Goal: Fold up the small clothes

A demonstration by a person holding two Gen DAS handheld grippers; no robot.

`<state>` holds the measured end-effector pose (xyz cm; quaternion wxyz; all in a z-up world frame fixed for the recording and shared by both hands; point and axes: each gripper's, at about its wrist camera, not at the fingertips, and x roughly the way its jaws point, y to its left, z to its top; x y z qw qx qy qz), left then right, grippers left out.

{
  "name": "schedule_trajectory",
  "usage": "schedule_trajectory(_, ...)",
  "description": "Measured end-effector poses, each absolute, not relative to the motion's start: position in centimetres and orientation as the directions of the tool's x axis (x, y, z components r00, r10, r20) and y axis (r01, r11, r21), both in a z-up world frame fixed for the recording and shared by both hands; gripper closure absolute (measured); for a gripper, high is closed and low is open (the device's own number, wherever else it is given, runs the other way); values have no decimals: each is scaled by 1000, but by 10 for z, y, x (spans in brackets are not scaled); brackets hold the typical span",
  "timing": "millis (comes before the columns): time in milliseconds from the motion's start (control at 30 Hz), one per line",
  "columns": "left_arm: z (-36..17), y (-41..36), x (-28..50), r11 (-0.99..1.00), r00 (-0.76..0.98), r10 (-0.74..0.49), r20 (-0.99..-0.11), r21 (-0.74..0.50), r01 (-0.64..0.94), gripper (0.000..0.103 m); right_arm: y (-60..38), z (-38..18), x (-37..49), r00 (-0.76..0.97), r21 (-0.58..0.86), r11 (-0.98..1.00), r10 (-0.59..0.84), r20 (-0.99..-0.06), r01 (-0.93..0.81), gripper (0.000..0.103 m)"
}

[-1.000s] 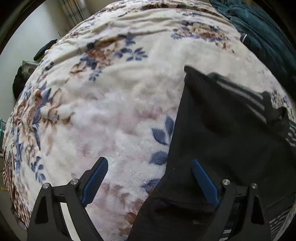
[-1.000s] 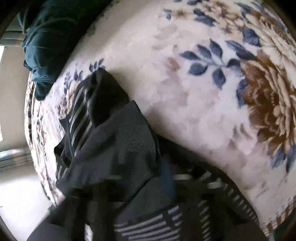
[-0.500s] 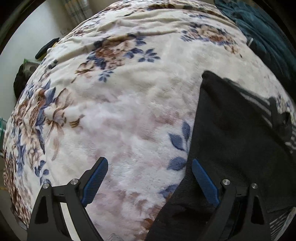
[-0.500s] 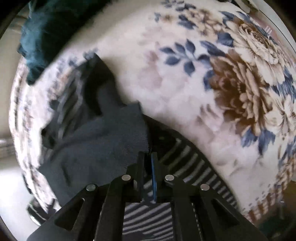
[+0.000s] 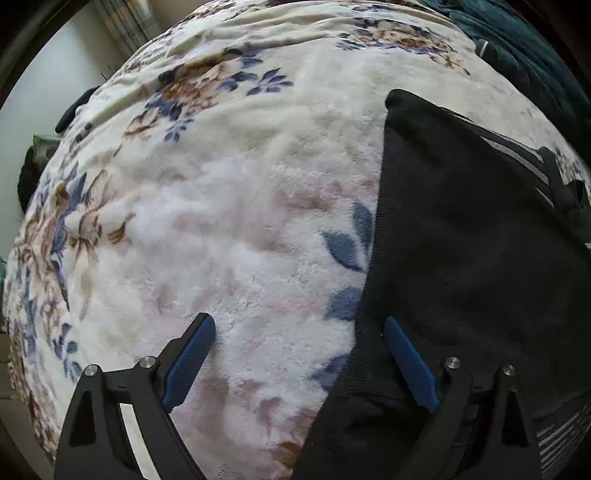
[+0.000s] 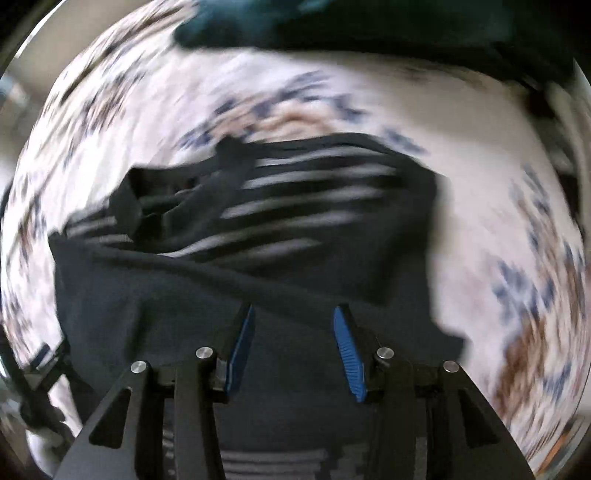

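A small dark garment with grey stripes (image 5: pixel 472 236) lies on a floral fleece blanket (image 5: pixel 229 206). In the left wrist view it fills the right side, its straight left edge running down the frame. My left gripper (image 5: pixel 299 332) is open and empty, straddling that edge: one finger over the blanket, the other over the cloth. In the blurred right wrist view the garment (image 6: pixel 258 229) lies folded over itself in the middle. My right gripper (image 6: pixel 293 321) is open and empty just above the near dark fold.
A dark teal cloth pile (image 5: pixel 524 48) lies at the far right of the bed, also along the top of the right wrist view (image 6: pixel 332 26). The bed edge, a wall and dark objects (image 5: pixel 70 110) show at the left.
My right gripper has opened and let go of the dark cloth, and it has swung round fast. The left gripper has shifted slightly; the garment's edge sits further right.
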<state>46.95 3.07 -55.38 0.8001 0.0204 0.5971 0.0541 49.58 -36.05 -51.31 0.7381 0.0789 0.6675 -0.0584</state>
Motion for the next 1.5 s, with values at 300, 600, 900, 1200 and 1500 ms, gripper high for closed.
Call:
schedule_trajectory(300, -540, 42, 469, 994, 283, 106, -953, 89, -71, 7, -392, -537, 507, 120, 43, 949, 6, -993, 312, 95)
schedule_trajectory(600, -469, -16, 425, 999, 411, -36, -911, -29, 23, 7, -484, -448, 382, 230, 267, 818, 169, -958, 510, 26)
schedule_trajectory(900, -465, -152, 332, 999, 330, -37, -943, -24, 43, 3, -538, -439, 305, 188, 355, 835, 302, -934, 421, 4)
schedule_trajectory(1200, -494, -306, 199, 992, 105, -5, -994, -18, -127, 4, -579, -471, 311, 57, 407, 891, 404, -913, 200, 4)
schedule_trajectory(1500, -557, -400, 105, 991, -36, -43, -998, -38, -131, 4, -603, -502, 373, -4, 487, 867, 490, -872, 103, 4)
